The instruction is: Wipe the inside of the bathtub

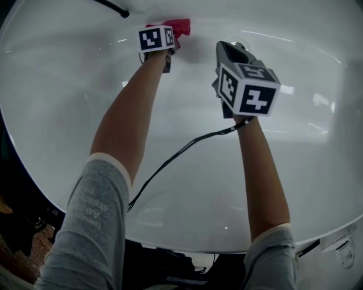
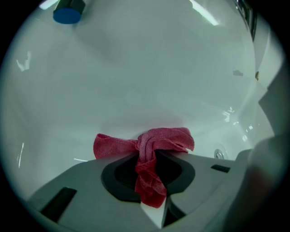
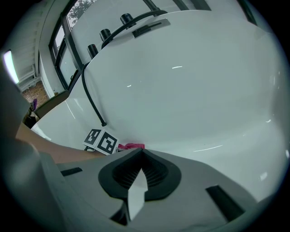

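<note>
The white bathtub [image 1: 187, 187] fills the head view. A red cloth [image 1: 180, 26] lies bunched against the tub's far inner wall, and my left gripper [image 1: 170, 46] is shut on it. In the left gripper view the cloth [image 2: 154, 141] is pinched between the jaws, with a flap spread to each side on the tub wall [image 2: 136, 77]. My right gripper [image 1: 232, 50] hovers to the right of the cloth, above the tub floor, its jaws shut with nothing between them. From the right gripper [image 3: 138, 153] view, the left gripper's marker cube [image 3: 102, 141] and a bit of cloth [image 3: 131, 146] show low at the left.
A black cable [image 1: 176, 158] trails from the right gripper across the tub floor. A black hose [image 3: 92, 95] hangs down the tub wall below black knobs [image 3: 105, 34] on the rim. A metal drain fitting [image 2: 219, 154] sits right of the cloth. A blue-capped object [image 2: 68, 13] is at the upper left.
</note>
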Available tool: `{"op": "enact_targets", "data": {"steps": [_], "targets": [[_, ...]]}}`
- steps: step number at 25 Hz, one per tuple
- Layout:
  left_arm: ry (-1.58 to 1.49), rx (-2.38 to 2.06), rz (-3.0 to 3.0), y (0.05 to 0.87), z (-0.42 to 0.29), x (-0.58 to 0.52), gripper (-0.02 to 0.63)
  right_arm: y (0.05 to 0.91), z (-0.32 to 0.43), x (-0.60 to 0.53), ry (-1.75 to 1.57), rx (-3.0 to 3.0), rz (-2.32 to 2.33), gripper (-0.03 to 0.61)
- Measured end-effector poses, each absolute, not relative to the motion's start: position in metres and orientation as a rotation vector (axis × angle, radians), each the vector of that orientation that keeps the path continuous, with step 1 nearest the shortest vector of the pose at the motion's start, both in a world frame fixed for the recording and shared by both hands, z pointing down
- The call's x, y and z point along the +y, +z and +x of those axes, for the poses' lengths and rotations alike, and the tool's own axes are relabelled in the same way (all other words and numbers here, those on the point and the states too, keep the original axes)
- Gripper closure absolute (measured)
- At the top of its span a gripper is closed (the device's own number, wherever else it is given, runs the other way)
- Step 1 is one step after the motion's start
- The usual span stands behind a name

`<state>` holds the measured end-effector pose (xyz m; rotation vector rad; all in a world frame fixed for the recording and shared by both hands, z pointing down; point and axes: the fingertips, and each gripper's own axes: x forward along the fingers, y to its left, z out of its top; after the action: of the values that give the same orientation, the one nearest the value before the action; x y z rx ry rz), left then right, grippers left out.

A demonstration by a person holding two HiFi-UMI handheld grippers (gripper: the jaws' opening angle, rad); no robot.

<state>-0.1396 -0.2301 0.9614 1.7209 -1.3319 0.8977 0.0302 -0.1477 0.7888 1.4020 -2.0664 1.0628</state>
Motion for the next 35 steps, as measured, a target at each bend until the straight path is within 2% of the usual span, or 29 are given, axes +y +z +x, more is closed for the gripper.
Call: {"op": "enact_targets", "data": {"steps": [3, 11, 14, 19, 23, 29, 32, 35], "targets": [[0.884, -1.364, 1.706, 0.960, -0.134, -0.228, 0.531, 0.789, 0.035, -0.144, 1.066, -2.066, 1.404, 0.569], [0.761, -1.199, 1.783, 0.961, -0.039, -0.212, 0.531, 0.798, 0.059, -0.140, 1.076, -2.018, 1.437, 0.569], [0.969, -1.300, 1.736, 0.966, -0.054, -0.208, 0.531, 0.800, 0.060, -0.139, 1.079, -2.002, 1.446, 0.569], [1.071, -1.315, 1.751, 0.965, -0.079, -0.204, 0.531, 0.800, 0.054, -0.136, 1.082, -2.004, 1.443, 0.569], [0.899, -1.245, 1.741, 0.970, -0.097, -0.191, 0.531, 0.799, 0.056, -0.136, 1.084, -2.007, 1.441, 0.569], [0.867, -1.401, 1.682, 0.964, -0.171, -0.196, 0.531, 0.796, 0.061, -0.134, 1.096, -1.999, 1.457, 0.569], [0.850, -1.436, 1.637, 0.966, -0.166, -0.192, 0.531, 0.799, 0.061, -0.131, 1.105, -1.996, 1.457, 0.569], [0.819, -1.401, 1.631, 0.968, -0.131, -0.180, 0.532, 0.802, 0.066, -0.128, 1.099, -1.982, 1.459, 0.569]]}}
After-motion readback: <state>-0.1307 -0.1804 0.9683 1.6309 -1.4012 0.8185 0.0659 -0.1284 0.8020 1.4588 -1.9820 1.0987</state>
